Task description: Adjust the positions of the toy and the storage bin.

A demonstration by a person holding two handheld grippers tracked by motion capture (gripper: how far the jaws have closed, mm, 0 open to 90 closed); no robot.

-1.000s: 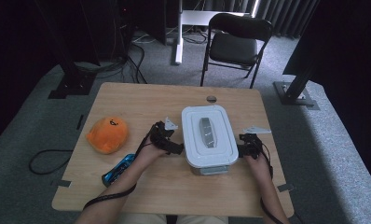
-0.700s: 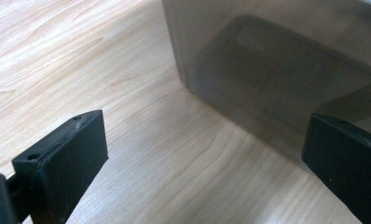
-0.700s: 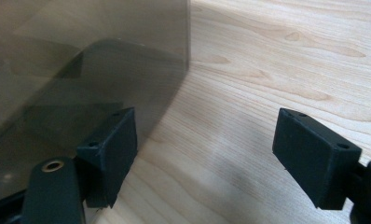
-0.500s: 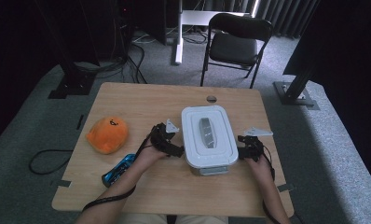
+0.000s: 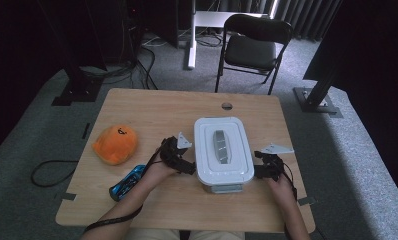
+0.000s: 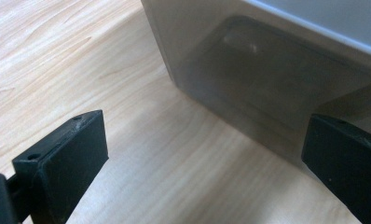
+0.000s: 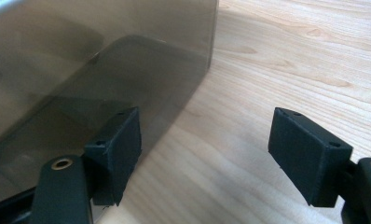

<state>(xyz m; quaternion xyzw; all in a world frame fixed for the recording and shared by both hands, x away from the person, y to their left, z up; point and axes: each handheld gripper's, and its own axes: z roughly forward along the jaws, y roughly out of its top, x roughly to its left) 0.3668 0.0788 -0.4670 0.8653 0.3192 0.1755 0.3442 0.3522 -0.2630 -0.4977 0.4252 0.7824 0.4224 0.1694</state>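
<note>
The white lidded rectangular plastic box point(image 5: 222, 153) sits at table centre. The left gripper point(image 5: 187, 167) at its nine o'clock gapes wide; the right gripper point(image 5: 257, 171), four o'clock, jaws apart, has just been closing, gripping nothing.
</note>
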